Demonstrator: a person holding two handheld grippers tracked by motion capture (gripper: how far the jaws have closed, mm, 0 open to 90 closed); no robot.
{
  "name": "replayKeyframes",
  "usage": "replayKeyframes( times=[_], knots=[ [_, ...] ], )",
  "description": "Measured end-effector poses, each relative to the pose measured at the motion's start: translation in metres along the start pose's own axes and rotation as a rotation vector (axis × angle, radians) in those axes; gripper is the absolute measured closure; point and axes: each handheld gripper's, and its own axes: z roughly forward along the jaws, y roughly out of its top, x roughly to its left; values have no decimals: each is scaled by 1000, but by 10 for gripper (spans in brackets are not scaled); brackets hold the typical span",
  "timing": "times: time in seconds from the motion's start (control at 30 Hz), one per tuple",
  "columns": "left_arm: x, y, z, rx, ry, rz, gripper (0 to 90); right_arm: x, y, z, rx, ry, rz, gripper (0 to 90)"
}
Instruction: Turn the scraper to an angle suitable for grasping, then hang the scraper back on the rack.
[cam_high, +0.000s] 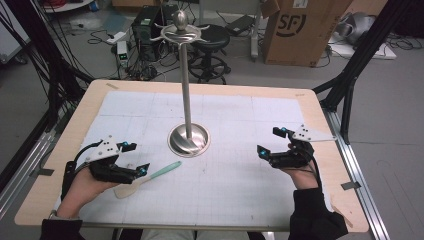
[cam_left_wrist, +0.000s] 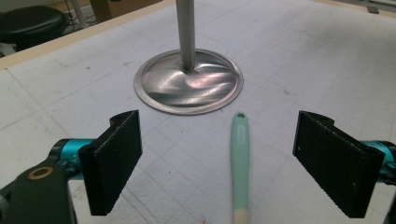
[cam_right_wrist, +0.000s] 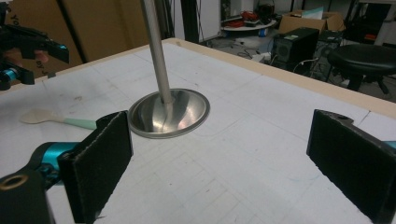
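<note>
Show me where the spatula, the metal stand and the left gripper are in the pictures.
spatula (cam_left_wrist: 240, 158), left gripper view, on the mint-green handle.
metal stand (cam_high: 188, 140), high view, on the round base.
left gripper (cam_high: 136, 159), high view, between its open fingertips.

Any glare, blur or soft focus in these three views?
High view: even light, slightly soft, mild sheen on the stand base. Left gripper view: streaky reflections on that base; mint spatula handle sharp, the jaws nearest the lens also crisp. Right gripper view: base glints, background clutter reasonably clear.
</note>
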Motion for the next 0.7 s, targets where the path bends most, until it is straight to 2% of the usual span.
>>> replayKeyframes(
  times=[0.17, 0.3, 0.43, 0.57, 0.7],
  knots=[
    [-1, -1, 2, 22, -7, -1, 164, 0, 0, -1, -6, -1, 2, 60],
    [-2, 3, 5, 66, -4, -20, 162, 0, 1, -2, -11, 0, 2, 60],
    [-5, 9, 9, 115, -41, -10, 166, -1, 2, -6, -25, -4, 12, 60],
    [-6, 18, 16, 215, -69, 22, 166, -1, 3, -7, -32, -7, 16, 61],
    [-4, 30, 19, 290, -103, 44, 189, -1, 4, -7, -33, -4, 9, 61]
  ],
)
